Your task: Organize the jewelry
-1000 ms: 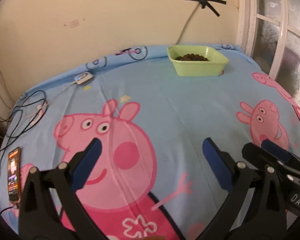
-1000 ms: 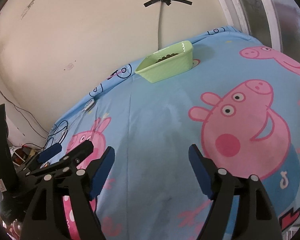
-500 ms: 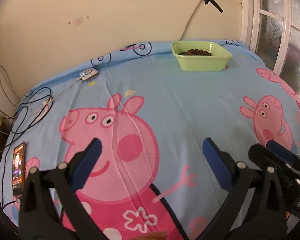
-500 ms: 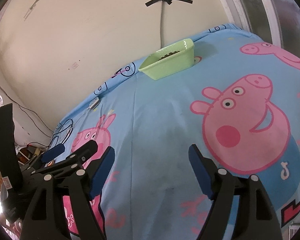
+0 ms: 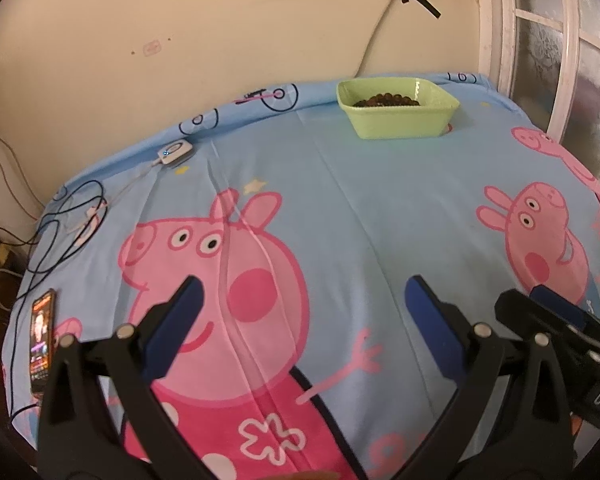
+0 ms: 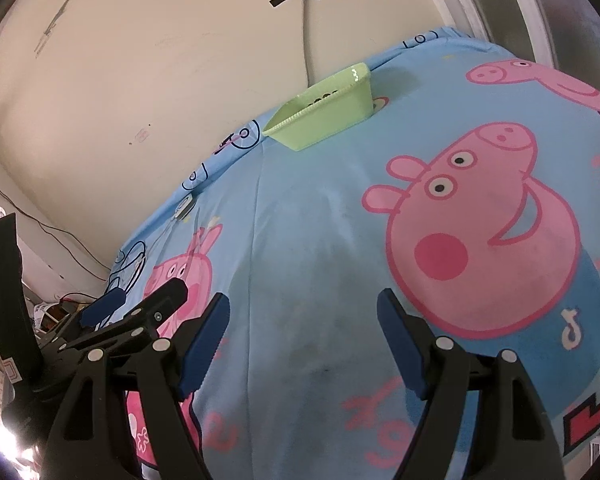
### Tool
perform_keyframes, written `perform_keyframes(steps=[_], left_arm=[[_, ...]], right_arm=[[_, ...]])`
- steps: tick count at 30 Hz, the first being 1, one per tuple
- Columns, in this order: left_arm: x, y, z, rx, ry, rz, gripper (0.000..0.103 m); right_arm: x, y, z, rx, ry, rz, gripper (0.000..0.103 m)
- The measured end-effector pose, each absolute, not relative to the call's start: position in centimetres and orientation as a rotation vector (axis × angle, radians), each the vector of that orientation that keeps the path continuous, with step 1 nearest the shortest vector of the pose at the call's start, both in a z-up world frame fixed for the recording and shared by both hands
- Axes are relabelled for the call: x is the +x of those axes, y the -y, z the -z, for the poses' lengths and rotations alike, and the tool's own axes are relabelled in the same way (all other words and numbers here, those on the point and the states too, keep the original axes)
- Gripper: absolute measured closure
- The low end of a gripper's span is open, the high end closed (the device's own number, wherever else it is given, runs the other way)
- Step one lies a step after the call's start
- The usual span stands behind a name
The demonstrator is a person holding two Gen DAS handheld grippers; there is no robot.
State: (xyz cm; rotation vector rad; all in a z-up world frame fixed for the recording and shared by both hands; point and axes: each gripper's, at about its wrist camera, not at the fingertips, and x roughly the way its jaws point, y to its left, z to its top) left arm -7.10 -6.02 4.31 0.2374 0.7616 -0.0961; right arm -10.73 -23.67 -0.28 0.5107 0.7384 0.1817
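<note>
A light green tub (image 5: 398, 109) stands at the far edge of the bed, near the wall, with dark brown beads (image 5: 384, 100) inside. From the right wrist view the green tub (image 6: 324, 114) shows its side wall and only a sliver of beads. My left gripper (image 5: 302, 312) hovers open over the blue cartoon sheet, nothing between its blue pads. My right gripper (image 6: 302, 332) is open too, empty, well short of the tub. Each gripper shows at the edge of the other's view.
A phone (image 5: 42, 334) with a lit screen lies at the bed's left edge. A small white device (image 5: 175, 153) and black cables (image 5: 66, 224) sit at the back left. A window frame (image 5: 540, 40) borders the right side; the wall runs behind.
Both views have drifted slightly, so the tub sits a little lower and farther in frame. Both grippers stay open and empty.
</note>
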Motion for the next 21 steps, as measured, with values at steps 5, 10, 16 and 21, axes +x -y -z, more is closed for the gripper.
perform_keyframes(steps=[5,10,16,21], left_arm=[[-6.93,6.07,-4.10,0.245,-0.766,0.097,0.006],[-6.69,5.96,-3.86,0.246,-0.775,0.097,0.006],[-6.42,5.79,-3.57,0.244,-0.783,0.093,0.006],[-6.37,5.73,-3.28,0.244,-0.791,0.087,0.006]], right_arm=[[-10.79,23.89,0.37,0.519,-0.738,-0.182,0.051],[-10.85,23.81,0.59,0.529,-0.746,-0.179,0.051],[-10.87,23.71,0.69,0.530,-0.750,-0.184,0.051],[-10.83,23.55,0.88,0.532,-0.754,-0.181,0.051]])
